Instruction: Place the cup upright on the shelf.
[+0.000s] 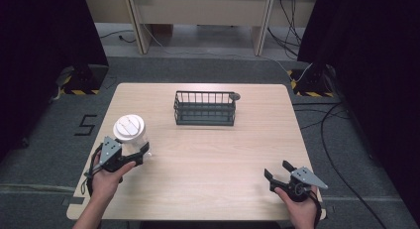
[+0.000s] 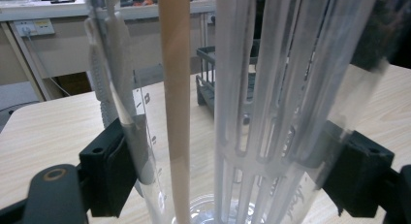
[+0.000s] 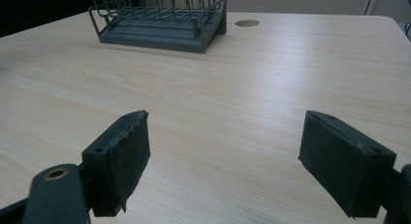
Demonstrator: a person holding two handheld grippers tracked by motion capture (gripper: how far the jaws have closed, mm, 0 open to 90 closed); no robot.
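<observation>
A clear plastic tumbler (image 1: 131,135) with a round white lid stands at the table's left side. My left gripper (image 1: 137,152) is shut on the tumbler, low on its body. In the left gripper view the tumbler (image 2: 252,112) sits between the jaws with both pads (image 2: 109,170) pressed against its wall. Inside it I see a white slotted insert and a beige strip. My right gripper (image 1: 277,169) rests near the front right corner, open with nothing between its jaws, and in its own view it (image 3: 237,161) faces bare wood.
A dark wire rack (image 1: 204,109) stands at the table's back middle, seen as the rack (image 3: 160,20) ahead of the right gripper. A round cable hole (image 1: 235,96) lies by its right end. The light wood table (image 1: 213,154) stretches between the grippers.
</observation>
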